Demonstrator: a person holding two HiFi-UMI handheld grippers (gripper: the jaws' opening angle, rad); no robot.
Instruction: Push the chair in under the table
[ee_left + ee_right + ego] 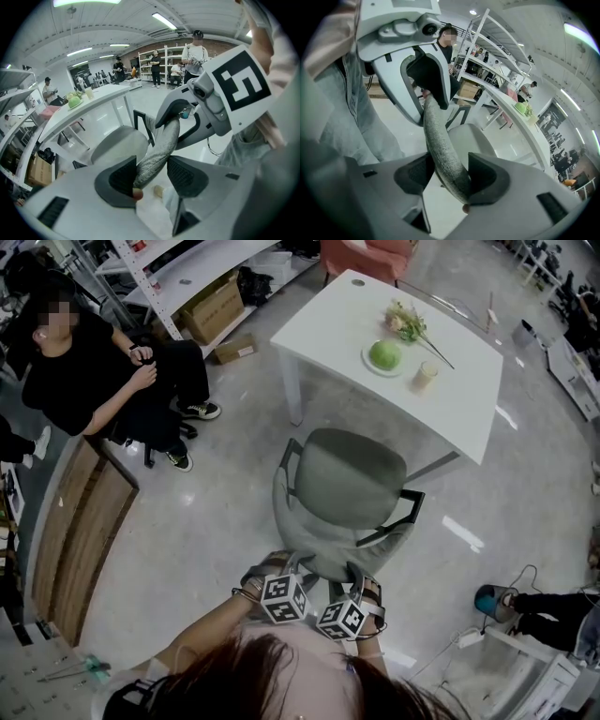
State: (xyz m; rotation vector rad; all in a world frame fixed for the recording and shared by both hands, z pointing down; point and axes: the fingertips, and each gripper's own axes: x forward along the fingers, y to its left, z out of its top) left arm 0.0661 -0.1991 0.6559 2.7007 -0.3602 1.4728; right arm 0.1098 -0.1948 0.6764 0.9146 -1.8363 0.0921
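Observation:
A grey office chair (352,479) with black armrests stands on the floor, its seat facing the white table (450,404) and partly short of the table's near edge. My left gripper (281,566) and right gripper (358,579) sit side by side over the top of the grey fabric backrest (302,538). In the left gripper view the backrest (159,150) lies between the jaws of the left gripper (152,176), against the left pad with a gap to the right one. In the right gripper view the backrest (440,145) rests on the right pad of the right gripper (449,176), with a gap at the left.
The table carries a plate with a green item (384,354), flowers (408,324) and a cup (425,376). A person in black (94,381) sits at the left beside a wooden panel (75,521). Cardboard boxes (214,307) lie under shelves. Another person's leg (553,606) is at the right.

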